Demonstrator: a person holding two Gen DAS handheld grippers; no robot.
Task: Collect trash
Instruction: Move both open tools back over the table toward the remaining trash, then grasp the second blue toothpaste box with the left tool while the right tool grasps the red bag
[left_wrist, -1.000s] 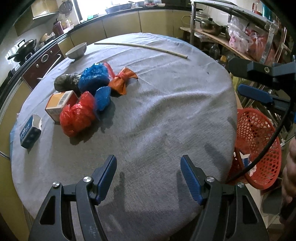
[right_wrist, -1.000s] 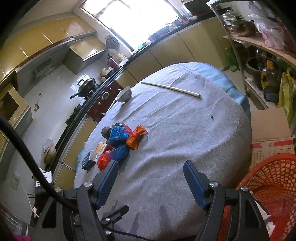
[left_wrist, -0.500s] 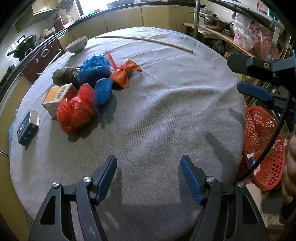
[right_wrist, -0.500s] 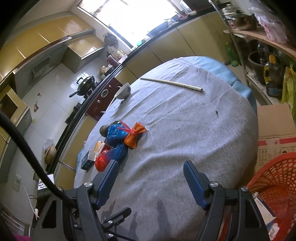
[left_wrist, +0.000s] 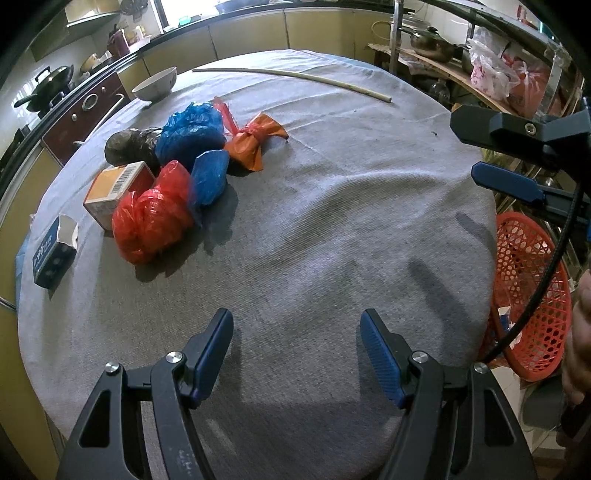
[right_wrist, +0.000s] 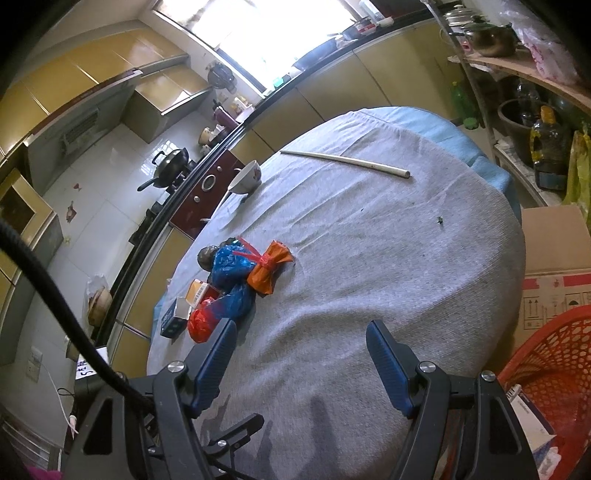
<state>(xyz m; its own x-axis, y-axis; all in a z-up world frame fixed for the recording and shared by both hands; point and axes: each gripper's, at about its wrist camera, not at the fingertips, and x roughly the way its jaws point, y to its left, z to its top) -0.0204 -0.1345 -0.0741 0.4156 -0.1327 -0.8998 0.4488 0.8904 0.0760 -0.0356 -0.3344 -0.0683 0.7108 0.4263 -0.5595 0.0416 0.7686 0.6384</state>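
Two grippers hang over the near side of the round table (left_wrist: 332, 229), both spread wide with nothing between the blue ribbed pads (left_wrist: 218, 343): the left gripper (left_wrist: 297, 332) low over the grey cloth, the right gripper (right_wrist: 299, 347) higher, its tips also seen at the right edge of the left view. The trash sits in one heap on the table's left side, well apart from both — a crumpled red bag (left_wrist: 151, 218) nearest, shiny and knotted, touching a small blue bag (left_wrist: 208, 175) and an orange box (left_wrist: 114, 188) with a barcode. Behind lie a bigger blue bag (left_wrist: 192, 127), a dark wad (left_wrist: 127, 146) and an orange bag (left_wrist: 255, 142) pinched like a bow. A dark blue carton (left_wrist: 53, 254), flap open, lies apart near the left rim. Off the table's right edge stands a red mesh basket (left_wrist: 532, 295) of plastic lattice, with paper scraps inside. At the far side rest a white bowl (left_wrist: 155, 83) and a thin pale stick (left_wrist: 295, 75).
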